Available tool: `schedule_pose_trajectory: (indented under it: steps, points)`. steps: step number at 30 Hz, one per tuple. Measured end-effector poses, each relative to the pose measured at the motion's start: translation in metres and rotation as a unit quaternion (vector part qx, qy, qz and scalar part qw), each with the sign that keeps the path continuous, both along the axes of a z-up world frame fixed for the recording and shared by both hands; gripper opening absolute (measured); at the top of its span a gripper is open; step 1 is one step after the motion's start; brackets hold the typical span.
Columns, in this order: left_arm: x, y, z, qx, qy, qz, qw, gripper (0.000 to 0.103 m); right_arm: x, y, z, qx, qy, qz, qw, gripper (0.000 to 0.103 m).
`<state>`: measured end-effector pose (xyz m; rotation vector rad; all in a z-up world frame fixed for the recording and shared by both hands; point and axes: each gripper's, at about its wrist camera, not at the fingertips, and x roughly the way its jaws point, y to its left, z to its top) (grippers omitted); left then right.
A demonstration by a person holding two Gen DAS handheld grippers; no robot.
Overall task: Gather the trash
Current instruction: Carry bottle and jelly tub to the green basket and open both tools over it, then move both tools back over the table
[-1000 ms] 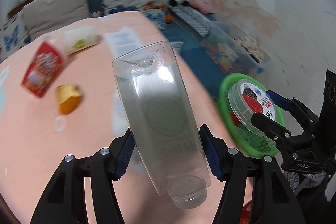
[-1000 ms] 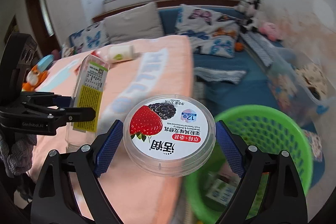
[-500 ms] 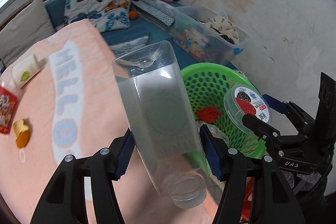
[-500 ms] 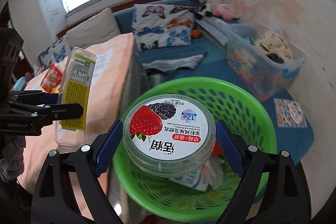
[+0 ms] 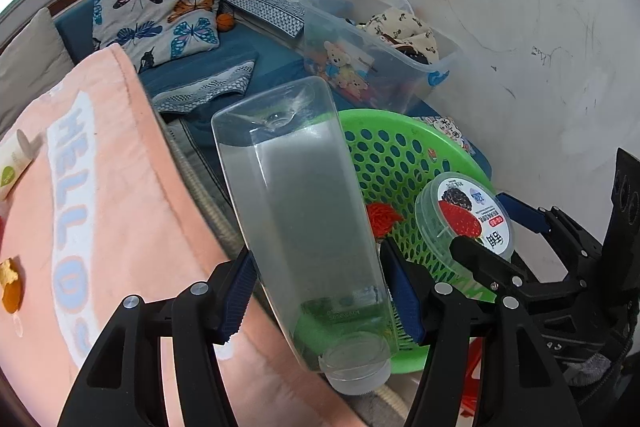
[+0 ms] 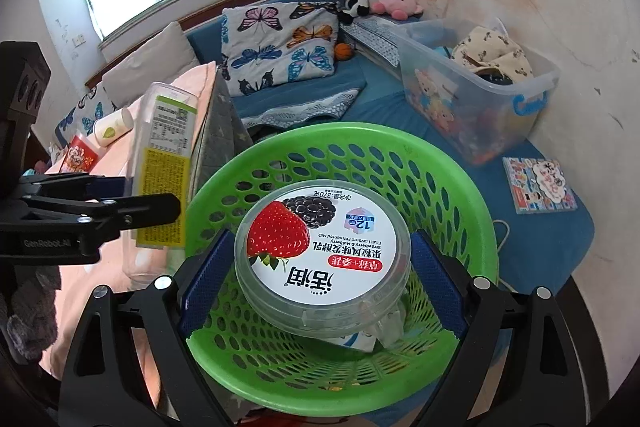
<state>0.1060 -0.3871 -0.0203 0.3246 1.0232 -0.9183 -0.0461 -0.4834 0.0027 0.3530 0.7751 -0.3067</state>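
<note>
My left gripper (image 5: 320, 295) is shut on an empty clear plastic bottle (image 5: 304, 227), cap end toward the camera, held beside the green basket (image 5: 404, 151). The bottle's yellow label shows in the right wrist view (image 6: 164, 179). My right gripper (image 6: 322, 287) is shut on a round yogurt tub (image 6: 324, 251) with a strawberry lid, held over the green basket (image 6: 460, 187). The tub also shows in the left wrist view (image 5: 468, 219). Trash lies in the basket, including a red scrap (image 5: 380, 219).
The peach blanket (image 5: 108, 207) carries a small white bottle (image 6: 114, 127), a red packet (image 6: 80, 159) and an orange scrap (image 5: 10, 287). A clear storage bin (image 6: 480, 95) stands behind the basket by the wall. A booklet (image 6: 540, 187) lies on the blue mat.
Both grippers have swung from over the blanket to the green basket, each still holding its item. The yogurt tub now hangs over the basket's inside.
</note>
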Motion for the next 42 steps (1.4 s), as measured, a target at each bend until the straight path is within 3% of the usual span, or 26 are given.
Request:
schedule_pose_trajectory:
  steps: [21, 31, 42]
  points:
    - [-0.009, -0.019, -0.007, -0.014, 0.015, -0.015, 0.9997, 0.058, -0.015, -0.01, 0.006, 0.006, -0.009, -0.021, 1.0, 0.089]
    - [0.009, 0.029, 0.003, -0.015, -0.007, 0.03, 0.9994, 0.058, 0.005, 0.008, 0.021, -0.007, -0.018, 0.01, 1.0, 0.089]
    - [0.071, 0.12, 0.001, 0.013, -0.029, 0.142, 0.9894, 0.058, 0.067, 0.058, 0.041, -0.021, -0.033, 0.087, 0.995, 0.089]
